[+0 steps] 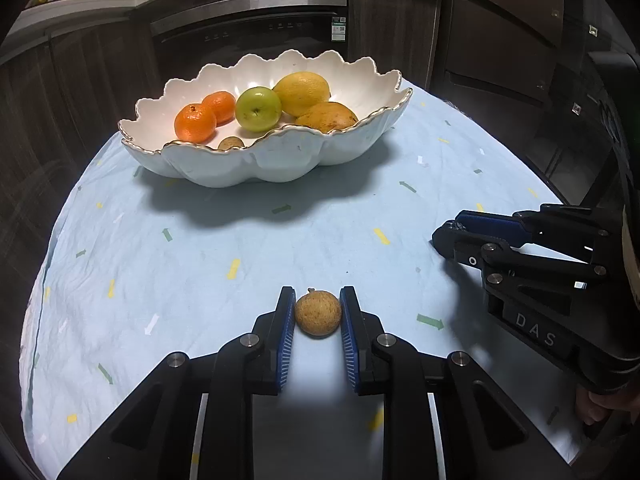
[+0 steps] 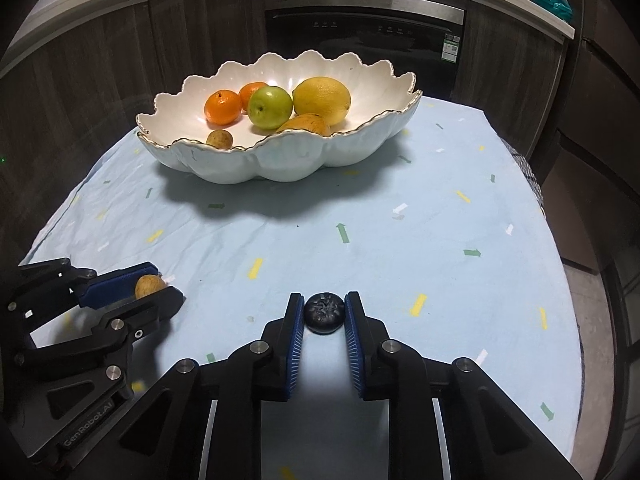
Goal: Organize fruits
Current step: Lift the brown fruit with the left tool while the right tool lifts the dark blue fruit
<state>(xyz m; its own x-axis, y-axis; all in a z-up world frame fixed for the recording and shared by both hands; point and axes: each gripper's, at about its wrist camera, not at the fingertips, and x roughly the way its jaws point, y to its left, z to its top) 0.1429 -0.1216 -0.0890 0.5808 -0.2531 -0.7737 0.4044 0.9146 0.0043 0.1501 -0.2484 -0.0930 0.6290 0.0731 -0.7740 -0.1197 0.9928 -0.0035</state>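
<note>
Only in right wrist view: right hand-held gripper [image 2: 324,314] clamped on dark fruit [image 2: 324,312]; left hand-held gripper [image 1: 318,312] on longan [image 1: 318,313]

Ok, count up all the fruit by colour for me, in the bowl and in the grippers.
Orange: 2
Green: 1
Yellow: 2, lemon and mango
Tan-brown: 2, in the bowl and in the left gripper
Dark blue-black: 1, in the right gripper
Total: 8

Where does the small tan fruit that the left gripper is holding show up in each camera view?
Left wrist view: the small tan fruit sits low centre, pinched by the left gripper.
Right wrist view: the same fruit is at the lower left, in the left gripper.
Shared landmark: the white scalloped bowl on the blue cloth.
</note>
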